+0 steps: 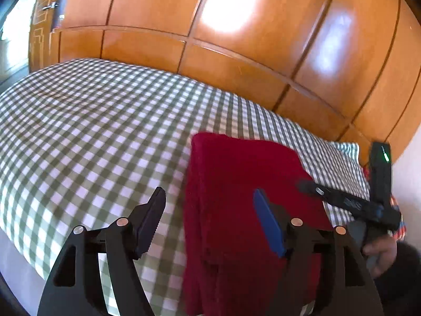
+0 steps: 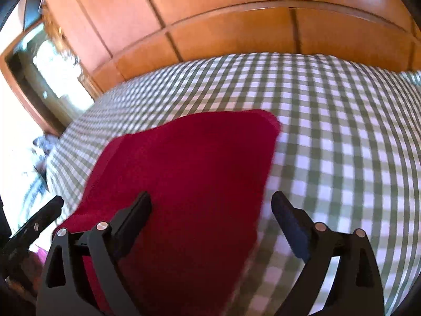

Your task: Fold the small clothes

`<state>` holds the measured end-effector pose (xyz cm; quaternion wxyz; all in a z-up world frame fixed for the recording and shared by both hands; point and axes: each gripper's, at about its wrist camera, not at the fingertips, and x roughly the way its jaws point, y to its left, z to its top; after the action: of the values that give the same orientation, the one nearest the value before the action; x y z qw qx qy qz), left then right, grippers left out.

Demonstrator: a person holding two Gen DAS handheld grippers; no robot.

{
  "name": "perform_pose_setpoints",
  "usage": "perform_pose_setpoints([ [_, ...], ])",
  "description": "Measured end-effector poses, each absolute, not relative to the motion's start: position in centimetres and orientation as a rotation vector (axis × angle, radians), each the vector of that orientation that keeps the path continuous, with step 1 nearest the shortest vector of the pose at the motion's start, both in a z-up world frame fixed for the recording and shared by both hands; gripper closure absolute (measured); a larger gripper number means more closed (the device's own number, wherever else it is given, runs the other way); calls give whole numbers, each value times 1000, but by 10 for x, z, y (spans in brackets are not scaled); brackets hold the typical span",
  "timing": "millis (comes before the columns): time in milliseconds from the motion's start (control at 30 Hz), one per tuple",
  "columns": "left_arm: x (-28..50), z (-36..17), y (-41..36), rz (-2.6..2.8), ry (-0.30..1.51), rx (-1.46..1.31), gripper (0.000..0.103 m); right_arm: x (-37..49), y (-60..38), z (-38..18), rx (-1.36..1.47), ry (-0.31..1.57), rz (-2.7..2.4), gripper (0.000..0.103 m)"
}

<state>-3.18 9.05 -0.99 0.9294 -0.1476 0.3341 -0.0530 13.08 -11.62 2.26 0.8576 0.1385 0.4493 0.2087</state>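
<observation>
Now the red cloth (image 1: 244,210) lies lengthwise near-to-far on the bed (image 1: 92,131), between both grippers: left gripper (image 1: 210,218) and right gripper (image 2: 210,218), jaws wide, empty.

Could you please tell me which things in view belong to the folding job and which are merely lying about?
Job: red cloth, left gripper, right gripper, checked bed cover.
Lying about: wooden wardrobe, checked pillow.
</observation>
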Motion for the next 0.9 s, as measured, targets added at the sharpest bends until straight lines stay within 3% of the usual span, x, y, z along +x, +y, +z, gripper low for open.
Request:
perform_pose_setpoints([
  [333, 11, -68, 110, -253, 930, -501, 32, 106, -155, -11, 616, 1078, 659, 10],
  [500, 8, -82, 119, -336, 899, -556, 33, 119, -126, -22, 669, 1125, 772, 23],
  [533, 8, -82, 117, -355, 896, -553, 42, 121, -121, -23, 662, 1130, 782, 23],
  [567, 7, -82, 116, -388, 895, -559, 57, 123, -115, -25, 654, 1132, 789, 23],
  [633, 8, -82, 111, -424, 899, -571, 60, 127, -110, -26, 644, 1133, 788, 28],
  [767, 4, -73, 101, -452, 874, -542, 69, 122, -109, -13, 592, 1098, 799, 53],
  [900, -4, -54, 83, -501, 851, -517, 71, 107, -129, 3, 539, 1042, 789, 55],
])
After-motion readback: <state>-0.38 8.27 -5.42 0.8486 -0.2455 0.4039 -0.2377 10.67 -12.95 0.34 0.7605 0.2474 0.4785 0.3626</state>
